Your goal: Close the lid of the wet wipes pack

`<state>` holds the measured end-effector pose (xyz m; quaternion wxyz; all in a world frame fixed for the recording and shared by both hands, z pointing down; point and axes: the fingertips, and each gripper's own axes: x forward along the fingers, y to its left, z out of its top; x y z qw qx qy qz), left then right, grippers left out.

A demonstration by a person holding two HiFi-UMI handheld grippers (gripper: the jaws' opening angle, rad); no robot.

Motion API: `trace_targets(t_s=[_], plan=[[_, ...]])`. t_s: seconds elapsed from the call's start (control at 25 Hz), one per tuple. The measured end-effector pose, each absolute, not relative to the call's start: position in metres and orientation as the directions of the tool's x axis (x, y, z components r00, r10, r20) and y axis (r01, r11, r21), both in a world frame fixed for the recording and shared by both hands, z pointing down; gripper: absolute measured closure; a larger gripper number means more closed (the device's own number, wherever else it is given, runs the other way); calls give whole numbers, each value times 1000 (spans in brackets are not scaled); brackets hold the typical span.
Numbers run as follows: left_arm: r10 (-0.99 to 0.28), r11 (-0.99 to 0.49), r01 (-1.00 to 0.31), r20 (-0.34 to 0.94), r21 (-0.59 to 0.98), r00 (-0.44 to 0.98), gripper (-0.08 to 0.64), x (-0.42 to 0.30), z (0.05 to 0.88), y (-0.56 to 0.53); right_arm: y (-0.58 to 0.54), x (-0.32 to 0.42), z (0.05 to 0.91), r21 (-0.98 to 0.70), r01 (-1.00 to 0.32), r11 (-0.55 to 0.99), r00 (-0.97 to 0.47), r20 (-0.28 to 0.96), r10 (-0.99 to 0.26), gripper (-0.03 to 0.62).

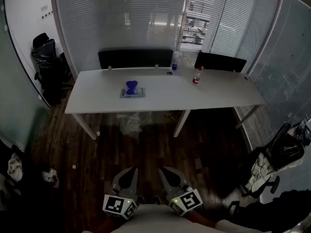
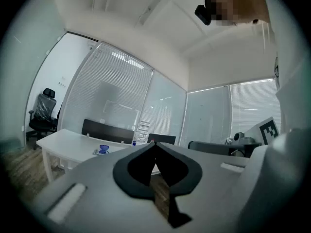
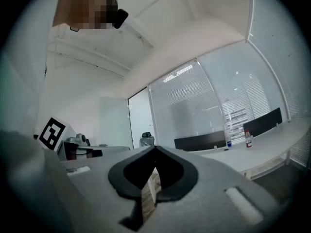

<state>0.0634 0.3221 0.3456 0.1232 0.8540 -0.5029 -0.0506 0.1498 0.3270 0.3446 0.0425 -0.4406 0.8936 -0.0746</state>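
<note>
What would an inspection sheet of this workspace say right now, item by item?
Surface: white table, across the room.
Job's things: wet wipes pack on the table's left half, blue lid apparently standing open.
Clutter: bottle with red label and bottle with blue label near the far edge; crumpled plastic under the table.
Grippers: left tongs and right tongs both shut, empty, held low, far from the table.
Cables: nothing seen.
Surroundings: dark wood floor, blinds, office chair at left.
</note>
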Motion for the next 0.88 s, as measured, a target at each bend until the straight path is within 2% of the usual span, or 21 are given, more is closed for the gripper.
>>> trace_targets(t_s=[0.88], plan=[[-881, -443, -853, 44, 274, 472, 557, 52, 350, 310, 309, 143, 345, -213, -773, 597, -605, -33, -795, 592]])
